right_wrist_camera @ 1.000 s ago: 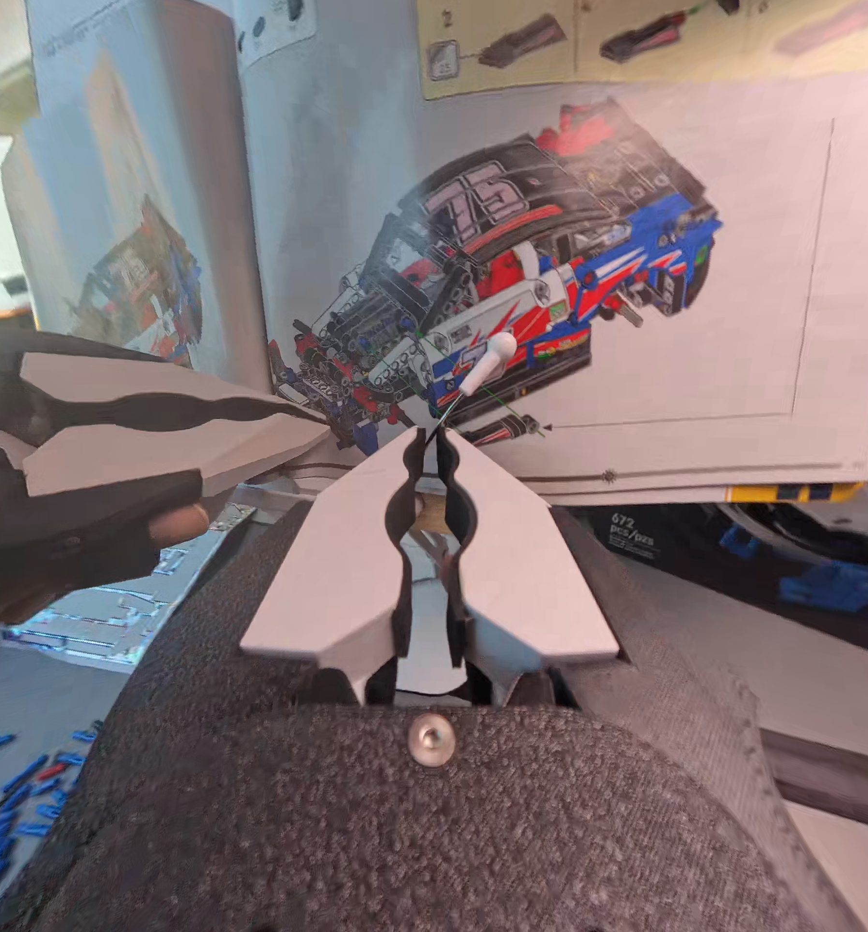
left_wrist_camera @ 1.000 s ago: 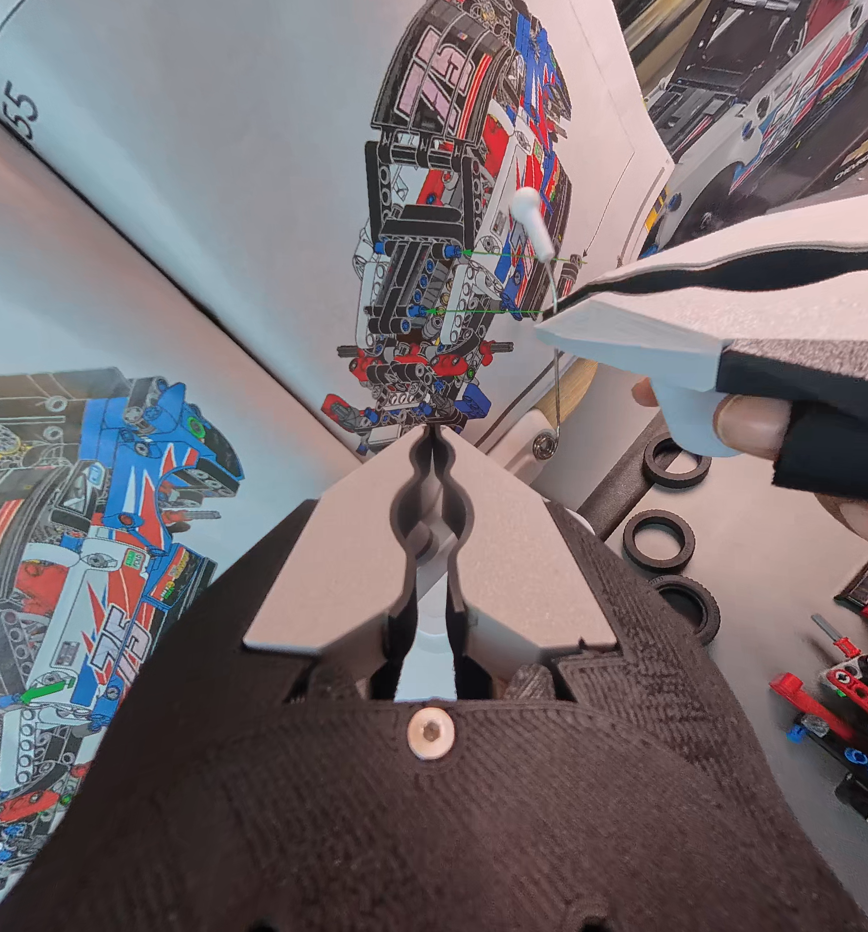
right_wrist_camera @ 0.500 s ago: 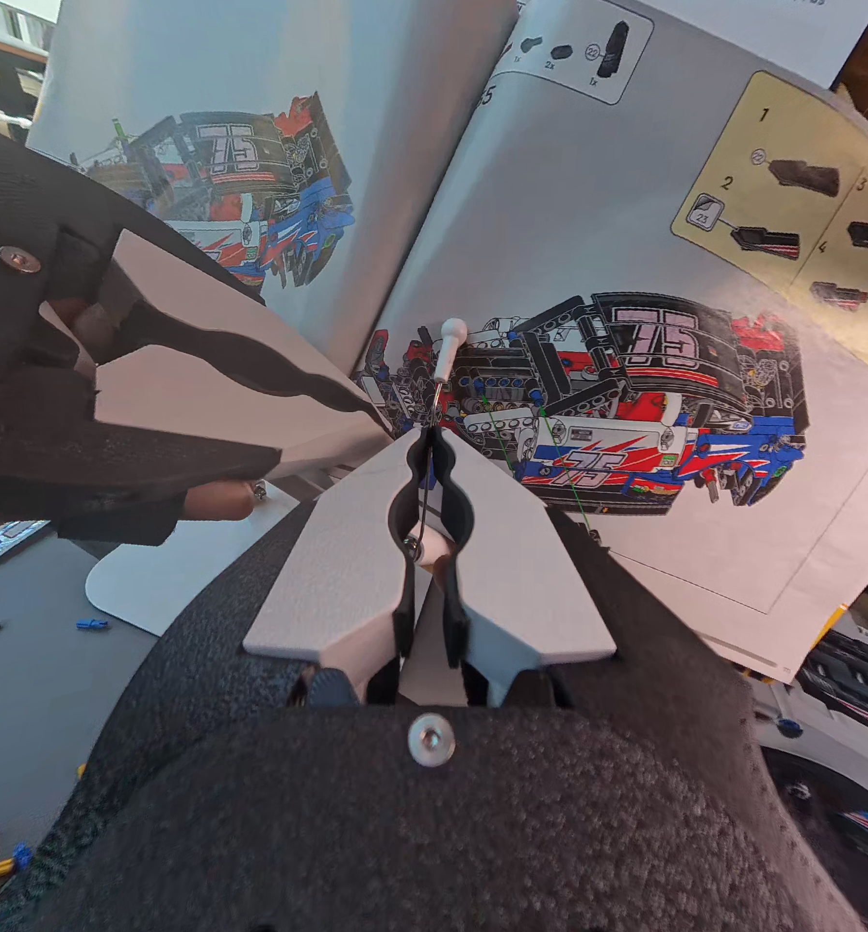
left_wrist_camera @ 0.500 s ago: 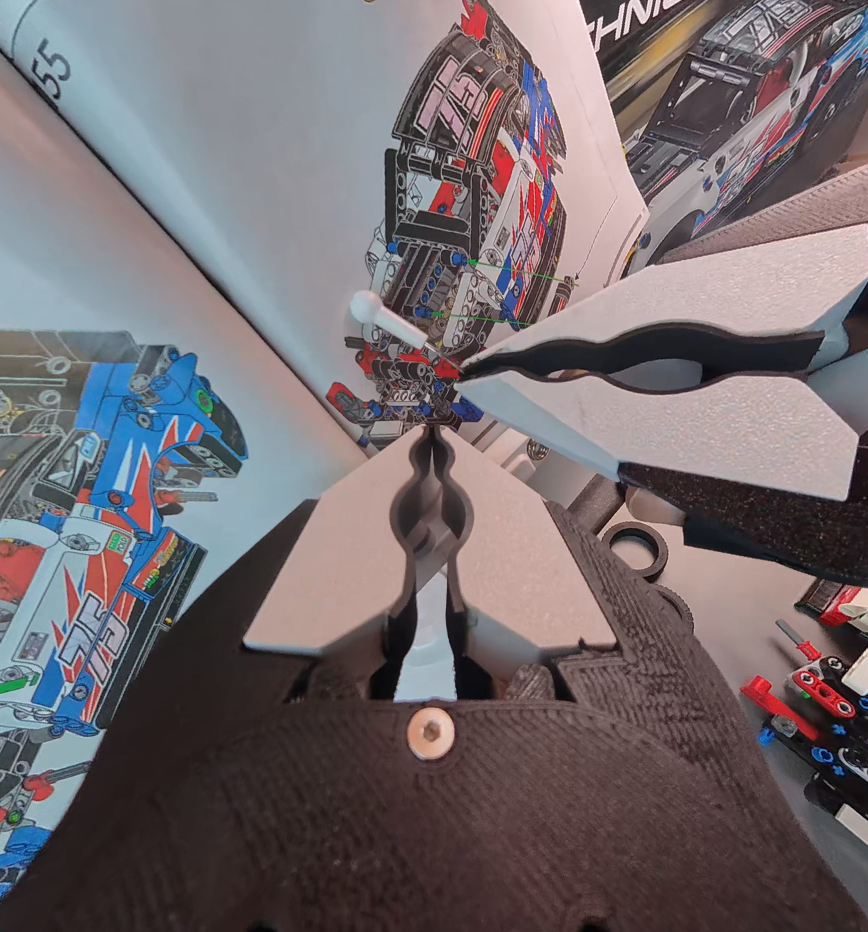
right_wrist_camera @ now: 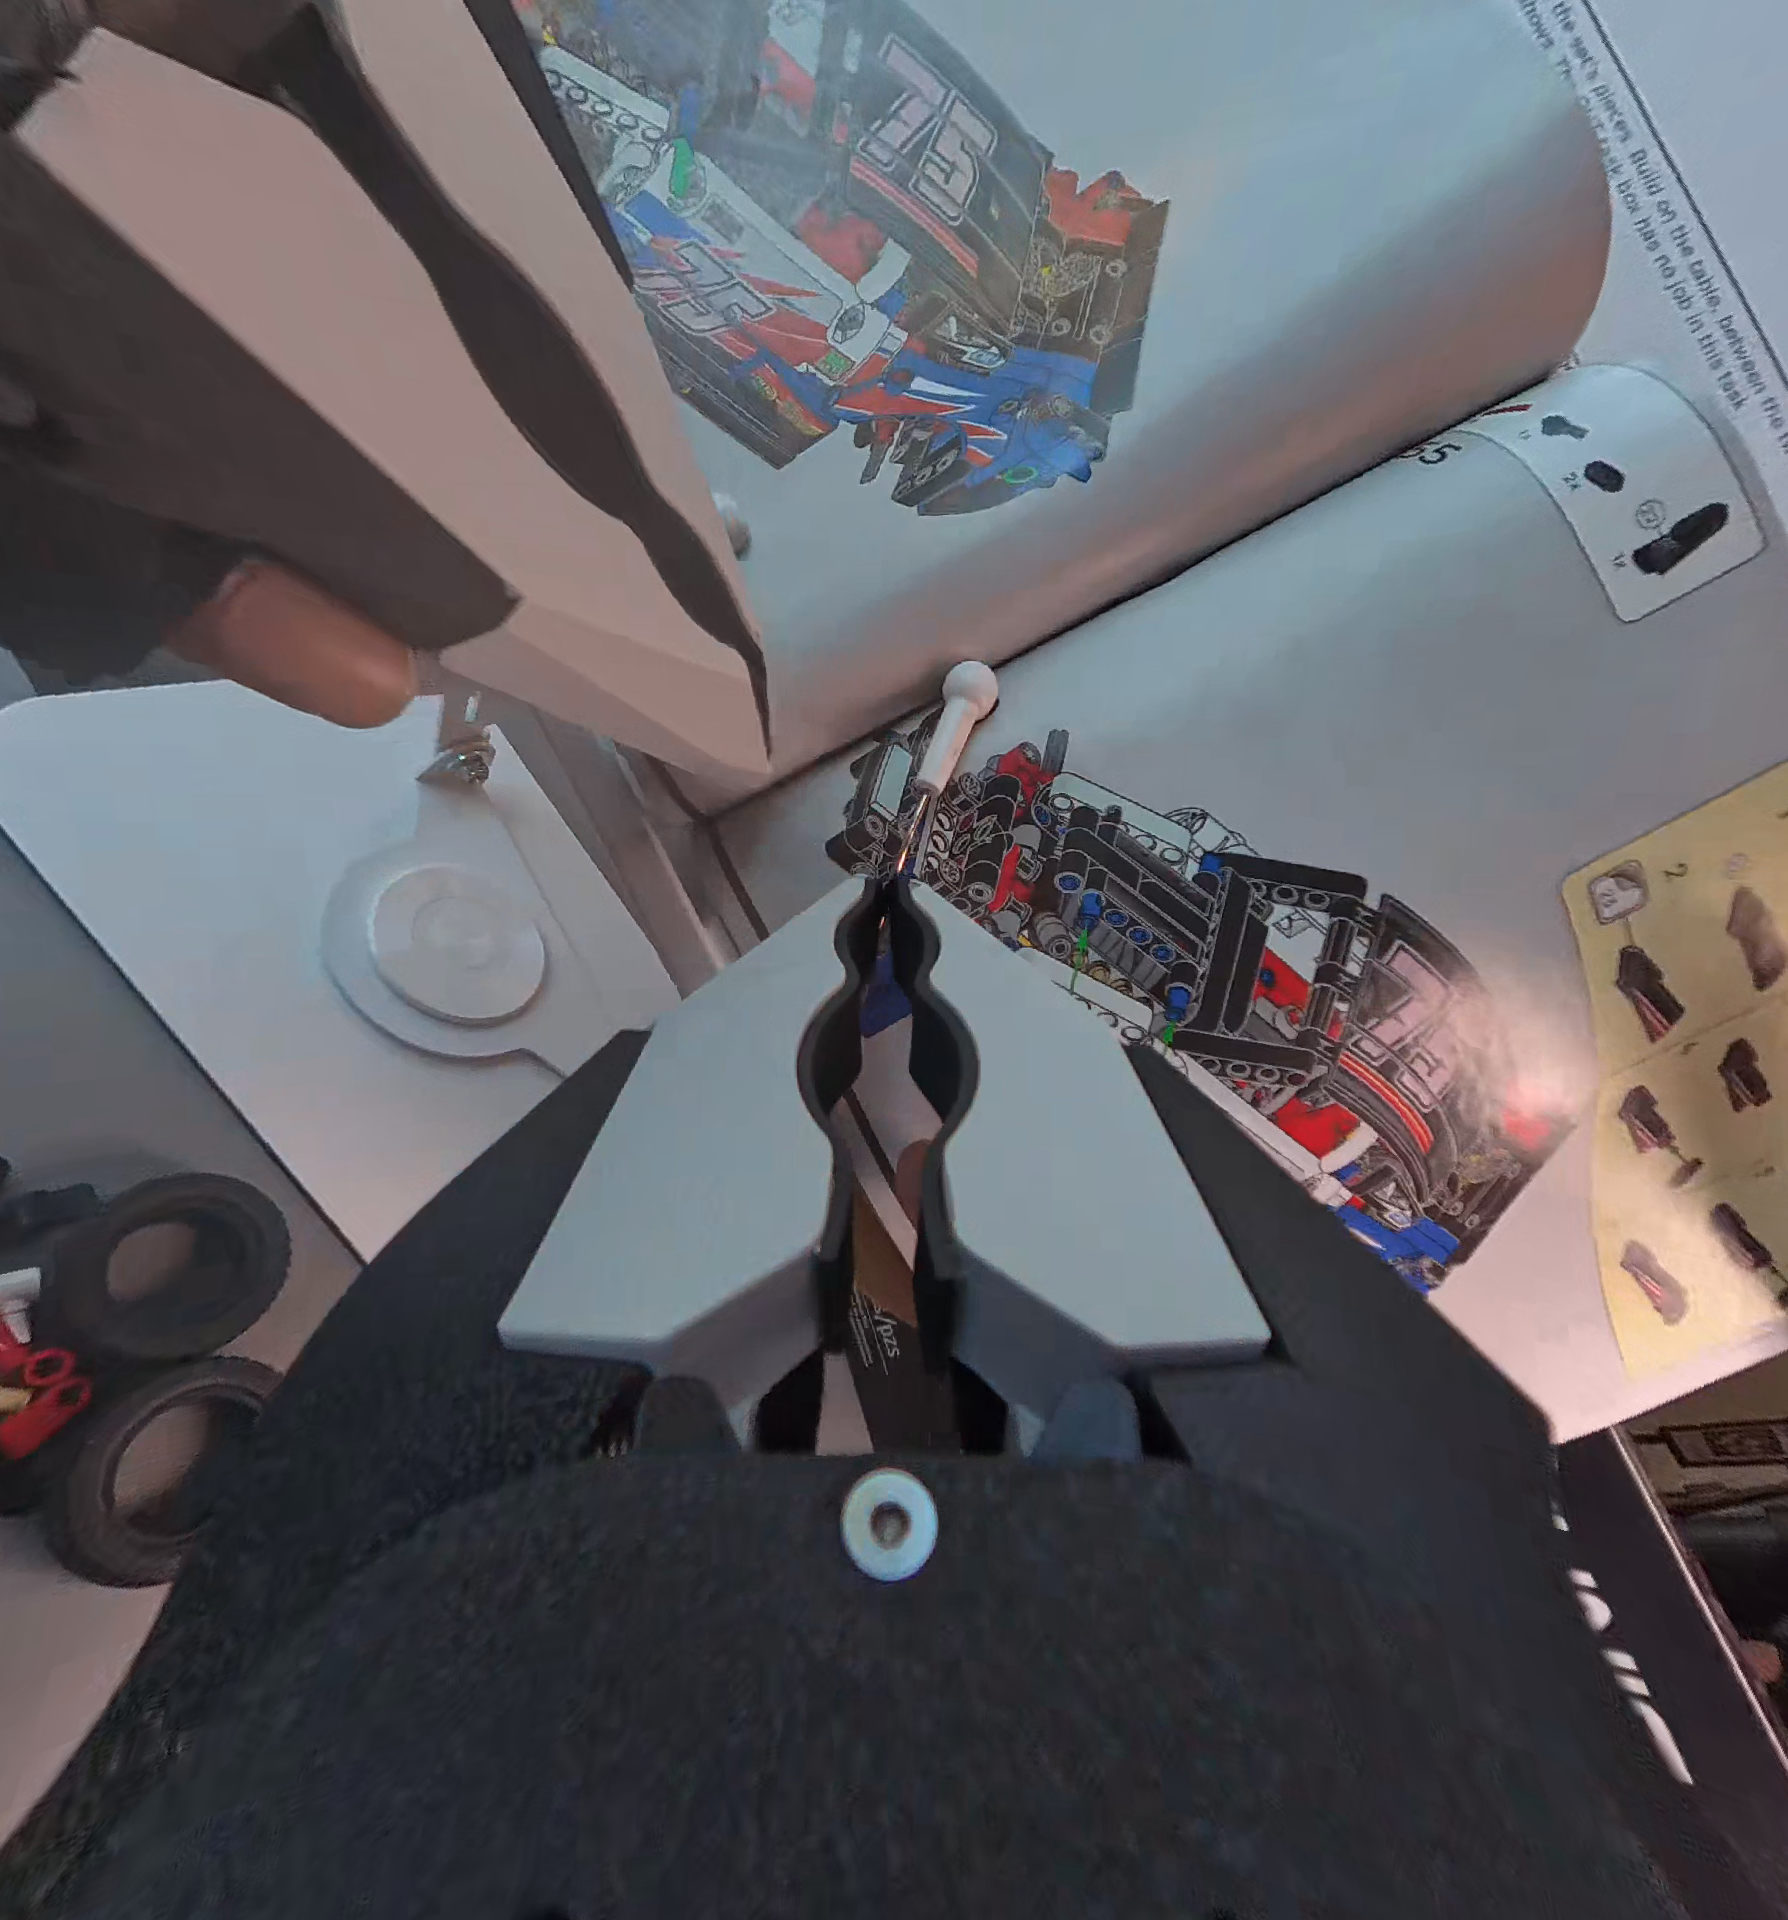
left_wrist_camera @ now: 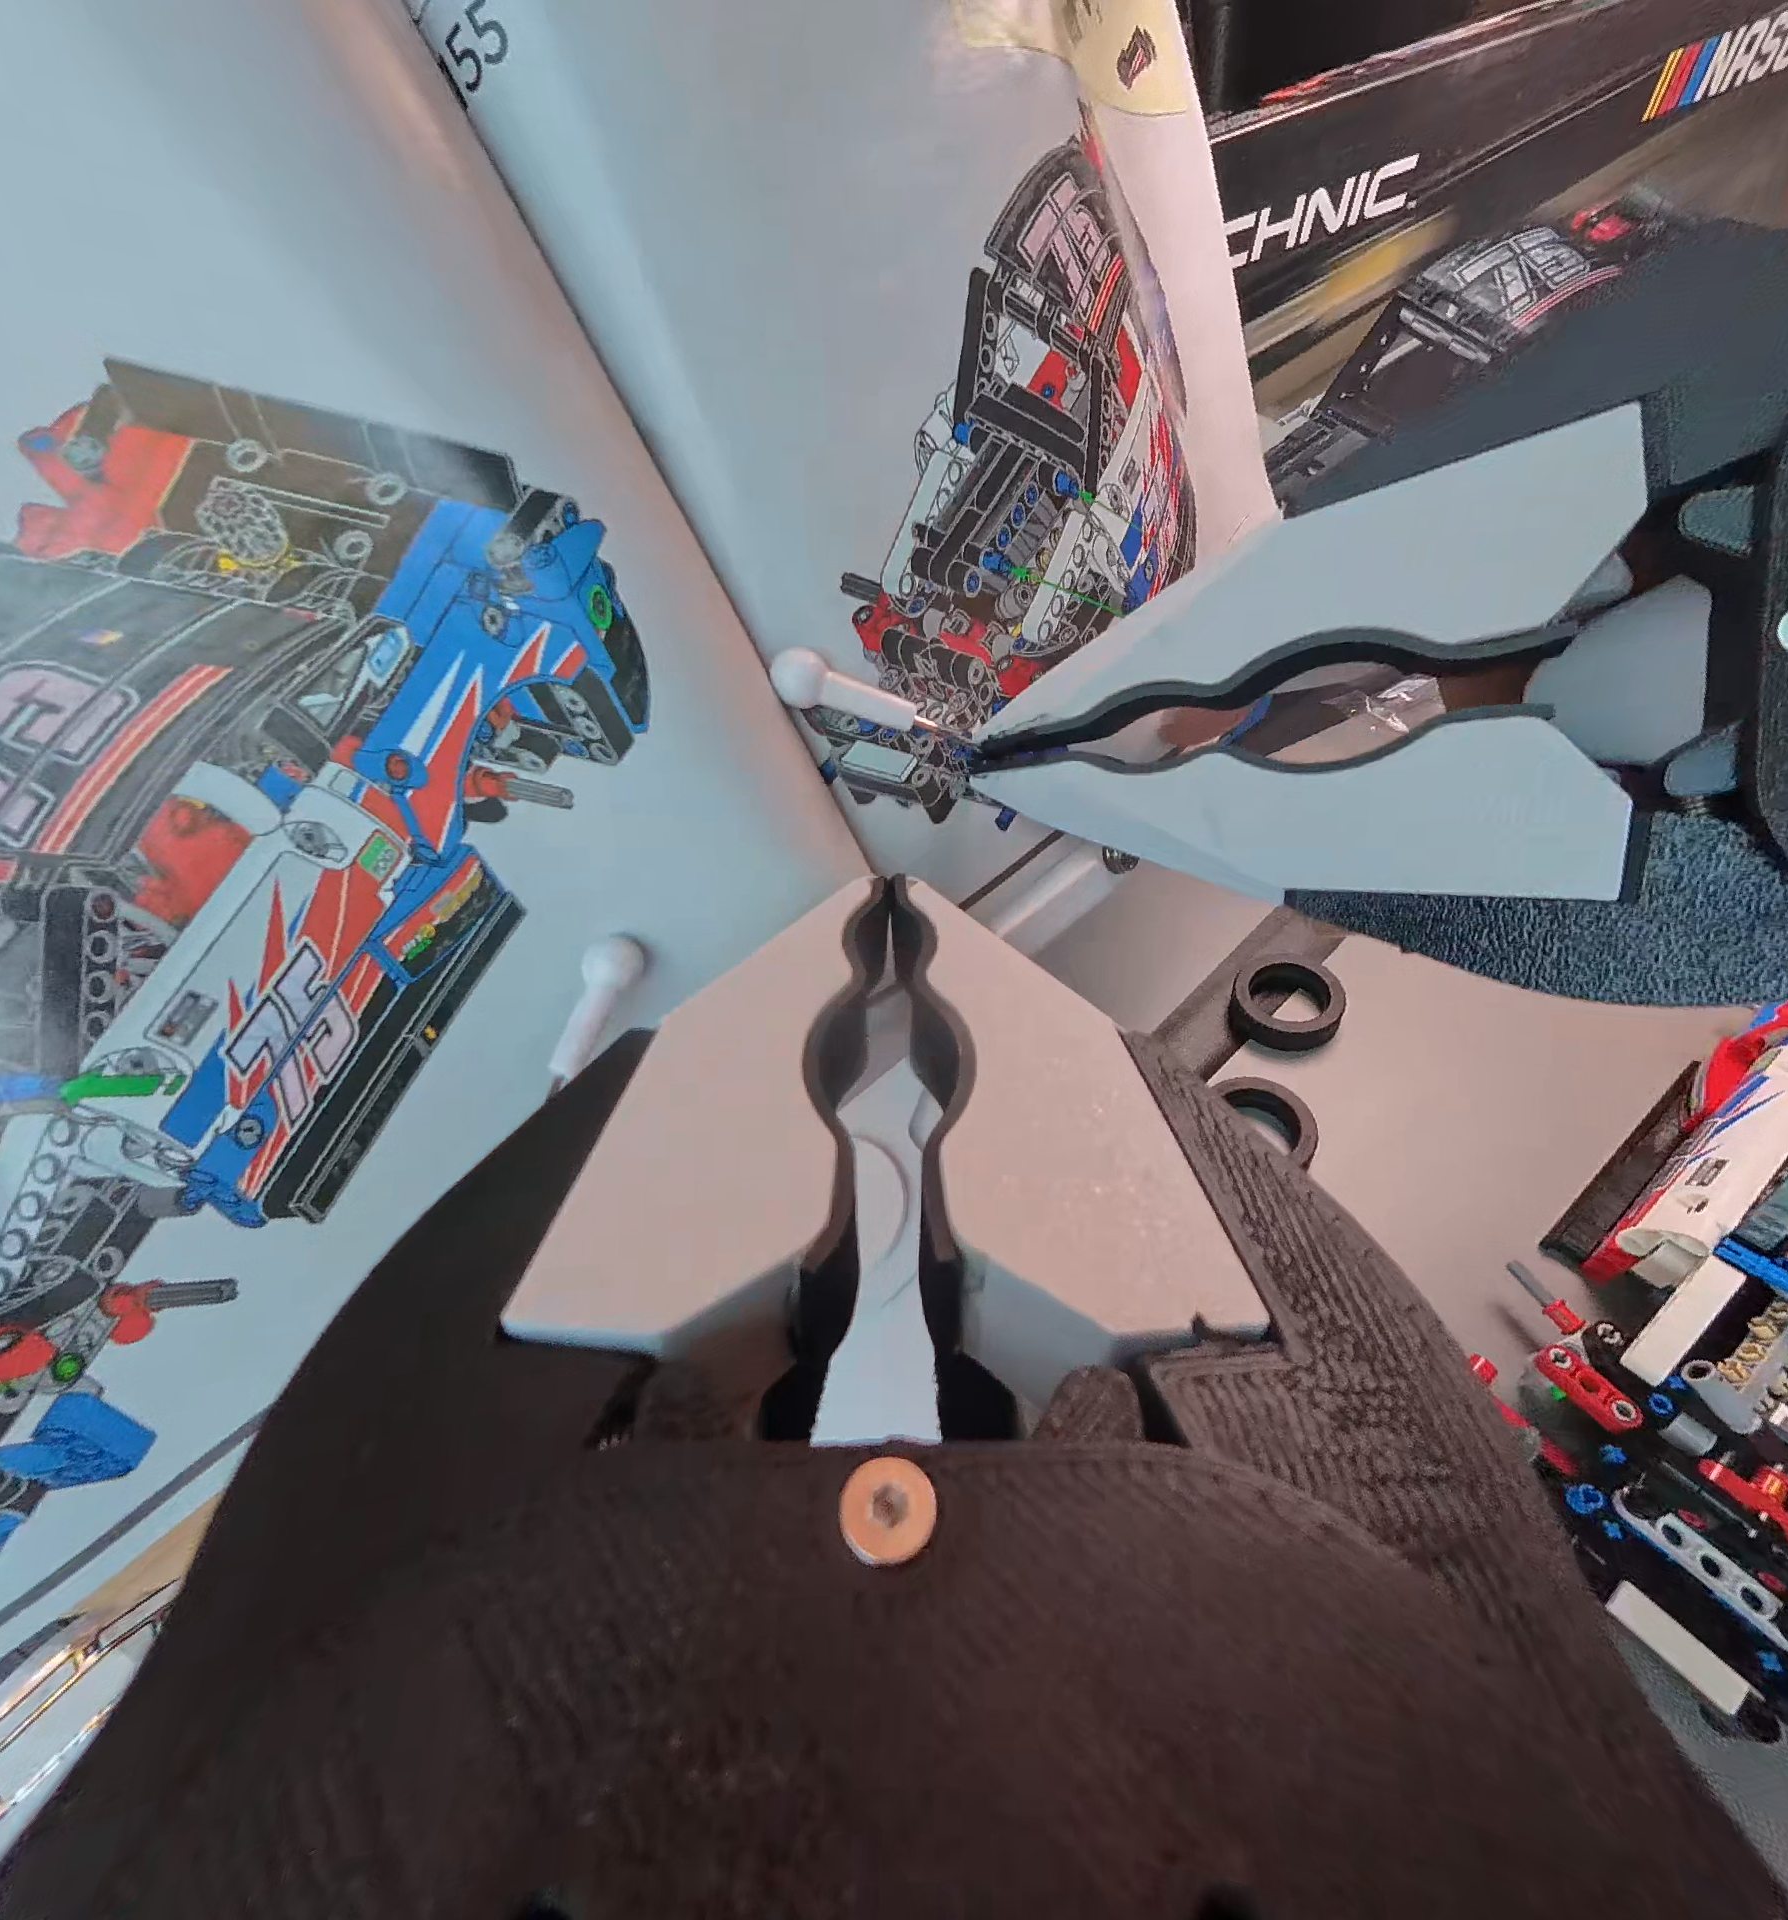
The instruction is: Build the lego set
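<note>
— What is gripped by the right tool (right_wrist_camera: 888, 883)?
— A white-tipped page pin (right_wrist_camera: 947, 732) of the book stand (right_wrist_camera: 246, 883) is pinched by its wire at the very tips; its long axis runs up and away, knob outermost, across the open instruction booklet (right_wrist_camera: 1337, 675).

— And the left tool (left_wrist_camera: 890, 883)?
— It is pressed together, with nothing seen between the tips, near the booklet's spine.

— Where is the lego model (left_wrist_camera: 1721, 1288) found?
— It is seen on the desk (left_wrist_camera: 1409, 1122), right of the left tool, beside black tyres (left_wrist_camera: 1283, 1000).
</note>
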Demonstrator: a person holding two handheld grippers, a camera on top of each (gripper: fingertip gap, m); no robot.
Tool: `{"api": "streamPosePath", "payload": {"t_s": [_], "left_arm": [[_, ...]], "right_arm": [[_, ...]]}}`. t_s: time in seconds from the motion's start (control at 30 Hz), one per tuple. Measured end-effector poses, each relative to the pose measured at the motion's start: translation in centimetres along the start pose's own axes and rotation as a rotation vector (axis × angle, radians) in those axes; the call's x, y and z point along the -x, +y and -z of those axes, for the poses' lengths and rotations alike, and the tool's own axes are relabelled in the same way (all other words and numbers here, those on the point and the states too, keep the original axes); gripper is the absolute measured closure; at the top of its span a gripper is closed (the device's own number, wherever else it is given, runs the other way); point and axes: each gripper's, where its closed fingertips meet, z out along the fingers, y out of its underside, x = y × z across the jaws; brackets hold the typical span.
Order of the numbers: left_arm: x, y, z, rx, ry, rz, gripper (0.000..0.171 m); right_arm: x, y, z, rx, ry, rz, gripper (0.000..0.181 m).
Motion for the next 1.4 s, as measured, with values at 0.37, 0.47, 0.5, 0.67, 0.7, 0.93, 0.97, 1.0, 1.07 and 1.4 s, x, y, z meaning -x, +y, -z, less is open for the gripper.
{"api": "streamPosePath", "payload": {"t_s": [0.37, 0.47, 0.5, 0.67, 0.7, 0.93, 0.97, 1.0, 1.07, 1.4], "left_arm": [[8.4, 2.7, 5.6, -0.066, -0.332, 0.116, 0.163], [11.2, 4.3, 7.2, -0.105, -0.419, 0.232, 0.156], [11.8, 5.0, 7.4, -0.096, -0.42, 0.261, 0.156], [11.9, 5.4, 7.8, -0.096, -0.405, 0.217, 0.163], [11.8, 5.4, 7.8, -0.092, -0.41, 0.195, 0.161], [12.1, 5.5, 7.9, -0.094, -0.426, 0.17, 0.169], [12.1, 5.5, 7.8, -0.09, -0.427, 0.156, 0.169], [12.0, 5.6, 7.9, -0.086, -0.424, 0.141, 0.168], [11.7, 5.6, 8.2, -0.08, -0.407, 0.134, 0.162], [7.2, 5.3, 15.2, -0.26, -0.34, 0.298, 0.148]], "right_arm": [[-1.9, 4.4, 1.8, 0.133, 0.149, -0.597, 0.12], [-2.1, 4.6, 0.9, 0.108, 0.132, -0.623, 0.117], [-2.3, 4.7, 0.6, 0.118, 0.127, -0.611, 0.117], [-2.8, 5.3, -0.4, 0.119, 0.111, -0.562, 0.115], [-2.9, 5.3, -0.5, 0.116, 0.11, -0.559, 0.115], [-2.9, 5.6, -0.8, 0.142, 0.09, -0.541, 0.115], [-3.0, 5.6, -0.8, 0.151, 0.086, -0.536, 0.114], [-2.9, 5.6, -0.7, 0.154, 0.079, -0.538, 0.114], [-2.9, 5.3, -0.1, 0.145, 0.071, -0.548, 0.115], [2.8, 0.0, 11.8, -0.165, -0.087, -0.696, 0.116]]}}
